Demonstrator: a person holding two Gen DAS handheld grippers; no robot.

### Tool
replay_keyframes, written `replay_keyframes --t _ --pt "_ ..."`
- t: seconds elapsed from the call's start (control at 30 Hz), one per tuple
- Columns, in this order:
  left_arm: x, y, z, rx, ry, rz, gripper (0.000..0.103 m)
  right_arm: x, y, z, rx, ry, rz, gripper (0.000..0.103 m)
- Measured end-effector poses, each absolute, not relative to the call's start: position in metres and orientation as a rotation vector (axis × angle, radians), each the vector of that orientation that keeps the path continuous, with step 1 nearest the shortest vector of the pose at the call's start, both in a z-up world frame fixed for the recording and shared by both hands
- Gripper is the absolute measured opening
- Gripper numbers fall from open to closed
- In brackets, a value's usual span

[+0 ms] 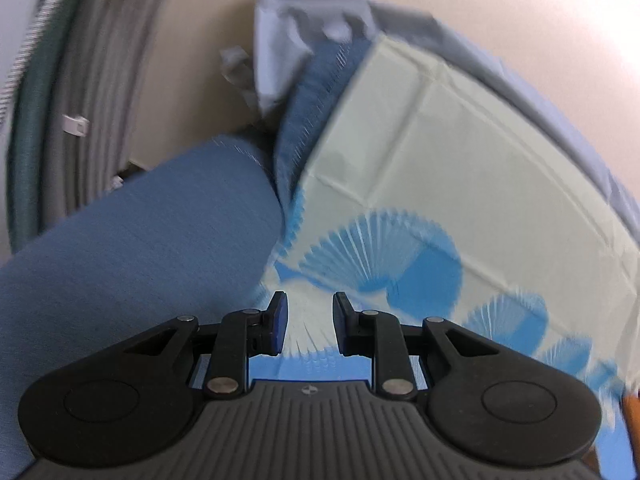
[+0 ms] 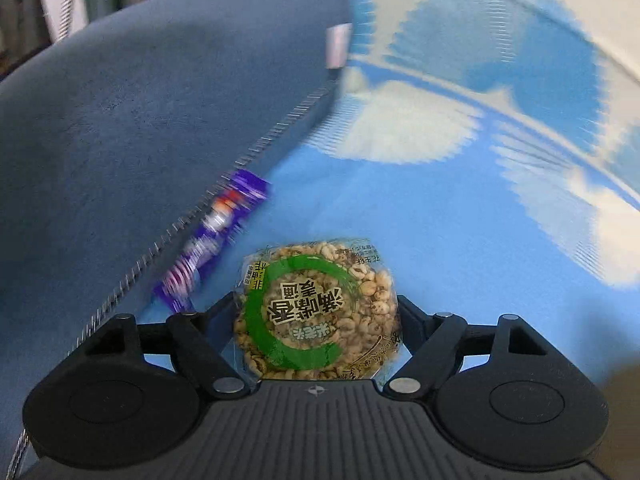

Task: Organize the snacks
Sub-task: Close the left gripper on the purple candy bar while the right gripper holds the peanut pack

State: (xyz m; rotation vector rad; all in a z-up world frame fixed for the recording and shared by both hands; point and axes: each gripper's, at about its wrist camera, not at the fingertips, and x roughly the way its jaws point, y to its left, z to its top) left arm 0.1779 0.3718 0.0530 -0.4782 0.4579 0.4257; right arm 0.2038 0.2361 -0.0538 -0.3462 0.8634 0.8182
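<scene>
While your right gripper (image 2: 316, 320) points down at the blue-and-white cloth (image 2: 460, 220), a round puffed-grain cake (image 2: 316, 308) in a clear wrapper with a green ring on its label sits right between its two fingers (image 2: 218, 312). The jaws stand wide, one on each side of the cake. The wrapper's edges overlap both fingers, so you cannot tell whether the pads press on it or only flank it. Whether the cake rests on the cloth or is lifted off it is not clear either.

Just beyond your right gripper's left finger, a purple snack packet (image 2: 216, 236) lies on the cloth, blurred, with its long side against the stitched edge of a blue cushion (image 2: 140, 120). It lies apart from the cake.

Your left gripper (image 1: 306, 326) has its jaws only a little apart, with nothing between the blue pads (image 1: 279, 326). It hangs above the same patterned cloth. The blue cushion rises at its left, and beyond it the cloth turns pale and creased. Further off, a grey plastic object (image 1: 316, 28) stands blurred, and ribbed hoses (image 1: 68, 100) run along the left edge.
</scene>
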Motion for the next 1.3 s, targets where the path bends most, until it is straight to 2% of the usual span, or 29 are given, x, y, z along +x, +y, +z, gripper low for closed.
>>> replay_keyframes --t 0.27,0.4,0.57,0.67,0.87,0.97,1.03,1.1,1.3 --pt "0.215 0.318 0.024 -0.271 0.646 0.385 0.029 0.131 0.115 -0.024 -0.24 0.901 0.65 0.081" --pt "0.225 0.303 -0.006 -0.174 0.759 0.474 0.041 0.11 0.089 -0.045 -0.157 0.919 0.616 0.081" --pt "0.231 0.313 -0.055 -0.168 0.901 0.656 0.041 0.106 0.083 -0.068 -0.077 0.985 0.541 0.081" --pt "0.237 0.311 -0.073 -0.023 0.92 0.782 0.044 0.103 0.092 -0.067 -0.106 0.959 0.55 0.081" --pt "0.248 0.304 -0.101 0.225 0.961 0.85 0.044 0.11 0.1 -0.069 -0.12 0.963 0.547 0.081" --pt "0.25 0.304 -0.112 0.25 0.994 0.832 0.044 0.113 0.096 -0.064 -0.108 0.971 0.558 0.081" --pt "0.246 0.314 -0.114 0.163 1.028 0.801 0.037 0.116 0.094 -0.062 -0.097 0.98 0.559 0.082" --pt "0.241 0.328 -0.113 0.08 1.032 0.805 0.017 0.117 0.093 -0.061 -0.09 0.987 0.564 0.082" --pt "0.229 0.328 -0.089 -0.025 0.97 0.758 0.012 0.12 0.094 -0.063 -0.092 0.988 0.574 0.082"
